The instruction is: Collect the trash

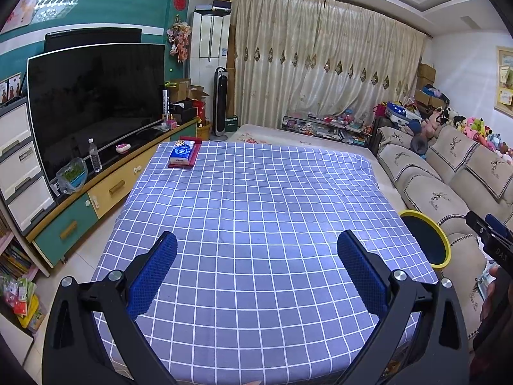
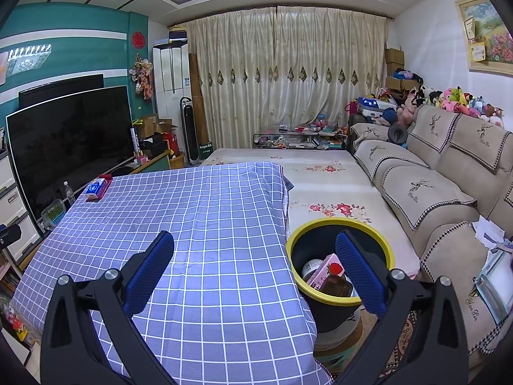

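A black trash bin with a yellow rim (image 2: 323, 224) stands at the table's right edge, between table and sofa; it also shows in the left wrist view (image 1: 444, 240). Inside lie a pink carton (image 2: 325, 269), a brown bottle with a red cap (image 2: 335, 284) and a can (image 2: 311, 266). My right gripper (image 2: 255, 245) is open and empty, its right finger over the bin. My left gripper (image 1: 256, 245) is open and empty above the blue checked tablecloth (image 1: 256, 199). The right gripper's body shows at the left wrist view's right edge (image 1: 490, 234).
A tissue pack (image 1: 182, 154) on a red tray (image 1: 192, 163) sits at the table's far left corner. A TV (image 1: 93, 96) and cabinet stand left, with a water bottle (image 1: 95, 155). A beige sofa (image 2: 449, 186) runs along the right, papers (image 2: 490, 237) on it.
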